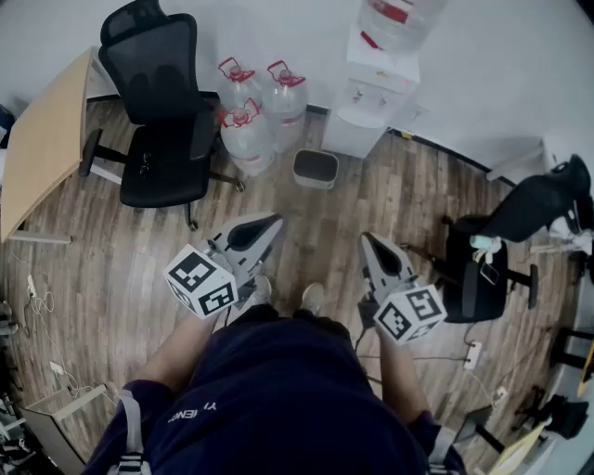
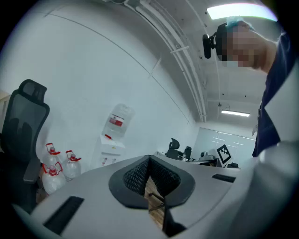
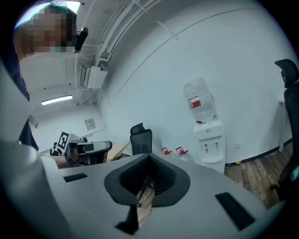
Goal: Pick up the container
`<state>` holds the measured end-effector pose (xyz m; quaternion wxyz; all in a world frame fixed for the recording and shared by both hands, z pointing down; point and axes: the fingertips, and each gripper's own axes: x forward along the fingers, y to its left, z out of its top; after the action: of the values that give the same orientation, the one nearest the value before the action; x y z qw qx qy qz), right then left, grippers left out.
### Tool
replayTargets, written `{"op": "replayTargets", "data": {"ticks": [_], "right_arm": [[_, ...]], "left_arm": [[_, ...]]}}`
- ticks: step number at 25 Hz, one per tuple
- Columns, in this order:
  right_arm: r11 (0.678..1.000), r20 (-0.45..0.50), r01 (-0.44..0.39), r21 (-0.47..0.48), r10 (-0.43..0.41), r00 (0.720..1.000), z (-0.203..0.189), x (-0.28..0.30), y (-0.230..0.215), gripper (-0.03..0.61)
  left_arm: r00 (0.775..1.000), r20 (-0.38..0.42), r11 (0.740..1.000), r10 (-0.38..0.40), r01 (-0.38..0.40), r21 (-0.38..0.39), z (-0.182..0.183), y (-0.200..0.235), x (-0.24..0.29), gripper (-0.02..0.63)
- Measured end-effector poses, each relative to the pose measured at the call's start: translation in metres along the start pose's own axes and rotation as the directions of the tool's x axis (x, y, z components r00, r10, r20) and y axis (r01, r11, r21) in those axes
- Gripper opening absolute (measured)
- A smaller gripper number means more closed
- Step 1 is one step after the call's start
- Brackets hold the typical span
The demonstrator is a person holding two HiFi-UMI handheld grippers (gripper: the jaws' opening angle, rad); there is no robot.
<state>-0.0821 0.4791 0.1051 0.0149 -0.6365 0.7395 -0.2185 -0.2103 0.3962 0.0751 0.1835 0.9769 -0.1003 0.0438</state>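
1. Wood-plank floor [image 1: 121,278], white wall [image 1: 278,28].
2. Grey container [image 1: 316,169]: on the floor, between water jugs [image 1: 251,130] and water dispenser [image 1: 371,102].
3. Left gripper [image 1: 275,221], right gripper [image 1: 366,238]: jaws closed on nothing (both well short of the container).

Wood-plank floor [image 1: 353,218] meeting a plain white wall [image 1: 278,28] along a dark skirting. Upper left: a light wooden desk [image 1: 42,139], with a black mesh office chair [image 1: 162,121] on castors just beside it. Against the wall: a white water dispenser [image 1: 376,97] with an inverted bottle on top. Right: a second black chair [image 1: 478,269]; loose cables and a white power strip [image 1: 473,354] lie on the floor near it. The left gripper view shows parallel ceiling pipes [image 2: 184,65] and lit strip lamps [image 2: 240,10] overhead.
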Motion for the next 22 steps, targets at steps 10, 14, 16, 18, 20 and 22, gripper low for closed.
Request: {"op": "replayTargets", "data": {"ticks": [10,14,16,18,20,22], "right_arm": [[1.0,0.003,0.002,0.02,-0.002,1.0,-0.004,0.004,-0.005,0.015],[1.0,-0.005,-0.003,0.023,0.003,1.0,-0.007,0.002,-0.011,0.015],[1.0,-0.002,-0.012,0.026,0.012,1.0,-0.005,-0.001,-0.016,0.015],[1.0,-0.001,-0.017,0.024,0.017,1.0,-0.004,-0.005,-0.024,0.015],[1.0,-0.002,-0.021,0.016,0.021,1.0,-0.001,-0.011,-0.032,0.015],[1.0,0.0,-0.028,0.008,0.028,1.0,0.001,-0.017,-0.039,0.015]], "left_arm": [[1.0,-0.018,1.0,-0.004,0.004,-0.016,-0.011,0.001,0.006,0.025],[1.0,-0.026,1.0,0.009,-0.01,-0.016,-0.015,-0.001,0.01,0.025],[1.0,-0.024,1.0,0.018,-0.018,-0.011,-0.016,-0.004,0.015,0.025],[0.999,-0.025,1.0,0.026,-0.026,-0.01,-0.019,-0.008,0.022,0.025],[0.999,-0.022,1.0,0.03,-0.03,-0.002,-0.02,-0.014,0.03,0.025],[0.999,-0.016,0.999,0.036,-0.036,0.002,-0.021,-0.021,0.037,0.025]]}}
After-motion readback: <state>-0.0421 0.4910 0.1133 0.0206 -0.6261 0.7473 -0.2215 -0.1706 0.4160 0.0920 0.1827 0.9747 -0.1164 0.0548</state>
